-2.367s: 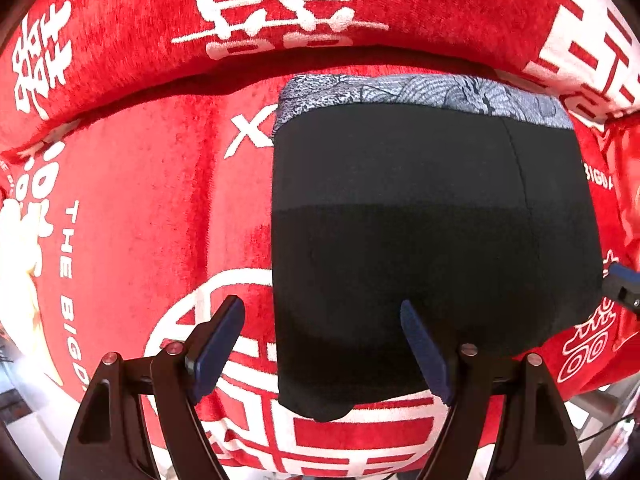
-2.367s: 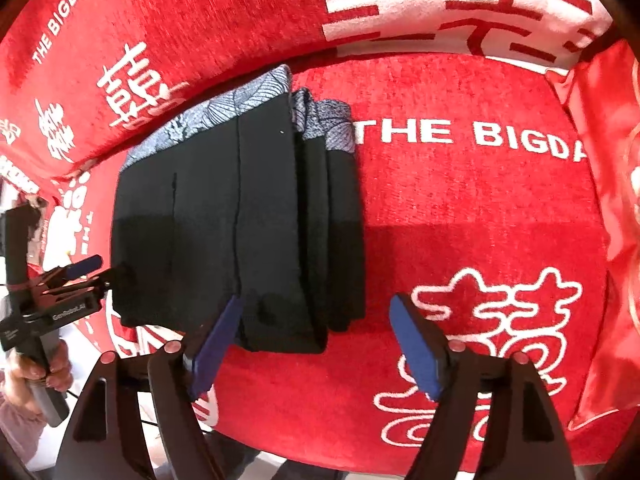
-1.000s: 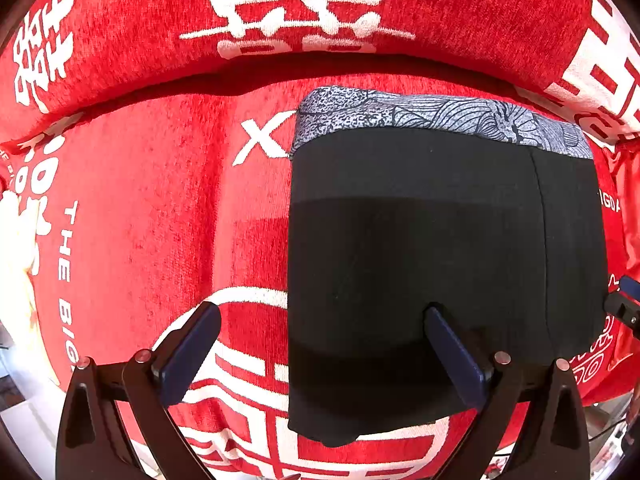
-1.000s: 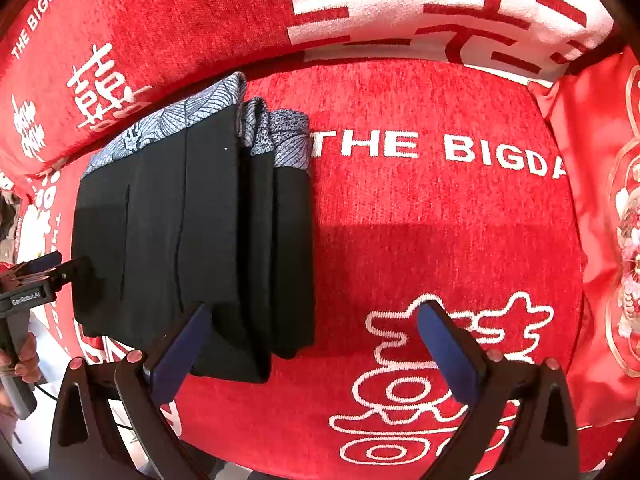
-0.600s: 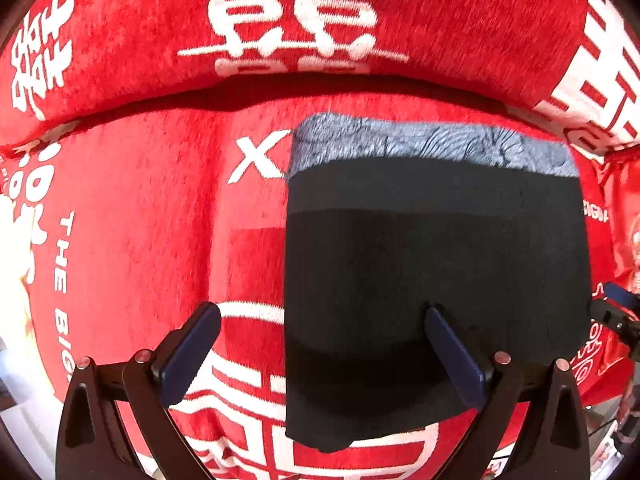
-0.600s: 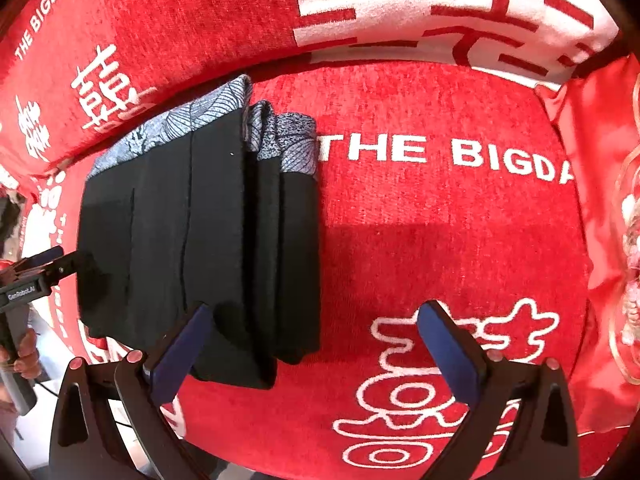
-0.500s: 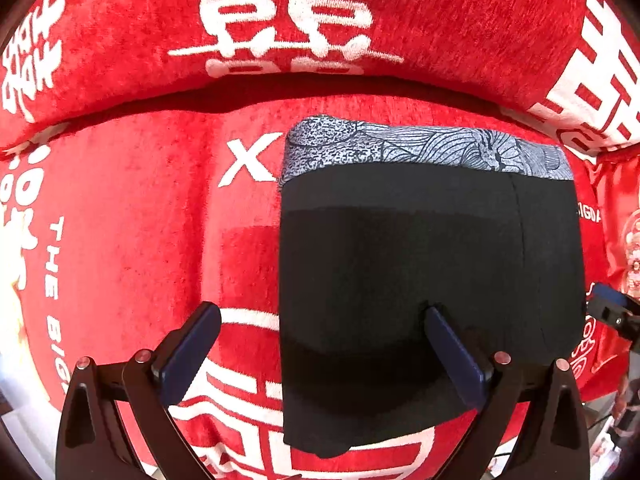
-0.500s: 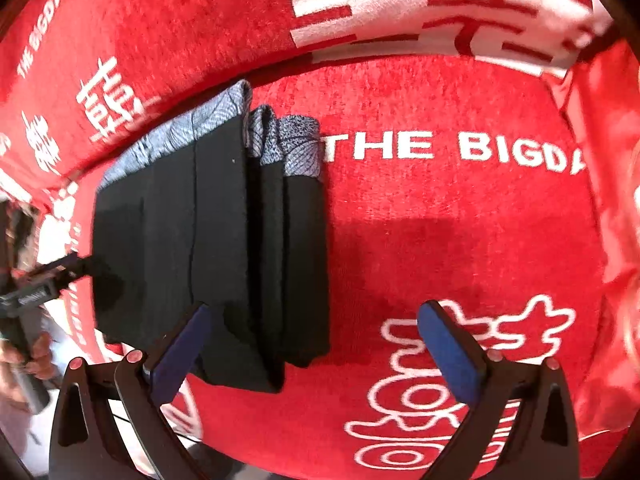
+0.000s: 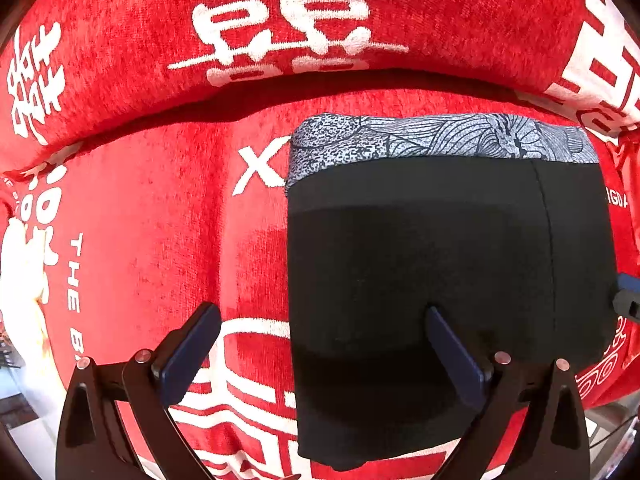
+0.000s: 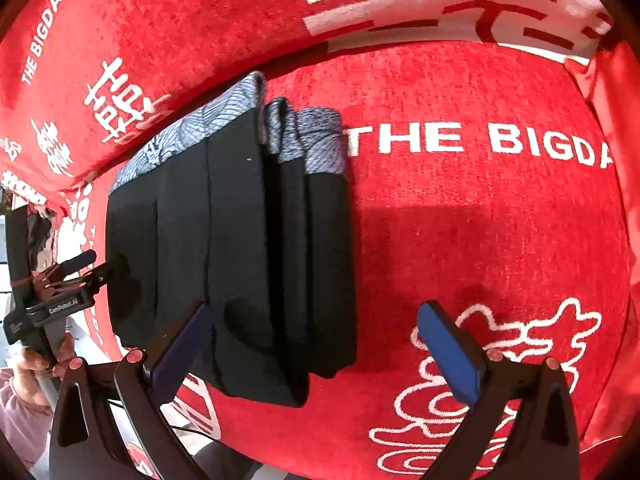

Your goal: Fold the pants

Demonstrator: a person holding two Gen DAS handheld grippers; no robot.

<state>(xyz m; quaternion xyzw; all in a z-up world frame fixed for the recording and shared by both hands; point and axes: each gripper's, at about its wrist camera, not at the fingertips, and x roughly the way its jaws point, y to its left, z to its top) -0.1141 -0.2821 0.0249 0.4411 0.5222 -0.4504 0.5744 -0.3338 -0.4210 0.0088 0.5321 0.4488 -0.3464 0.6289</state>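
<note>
I see the black pants (image 9: 440, 264) lying folded in a neat block on a red sofa seat (image 9: 152, 220) with white letters on it. The pants have a grey patterned waistband (image 9: 436, 138) at the far end, next to the red back cushion (image 9: 280, 20).

My left gripper (image 9: 320, 344) is wide open and holds nothing. Its left finger is over the red seat, and its right finger is over the near part of the pants. I cannot tell if that finger touches the cloth.

From my right side, I see the pants (image 10: 240, 248) stacked in a few layers, with the folded edges facing right. My right gripper (image 10: 316, 344) is wide open too and holds nothing. Its left finger is over the near edge of the pants, and its right finger is over the bare red seat (image 10: 480, 232).

At the far left of that view I can see my other gripper (image 10: 76, 272), just beside the left edge of the pants.
</note>
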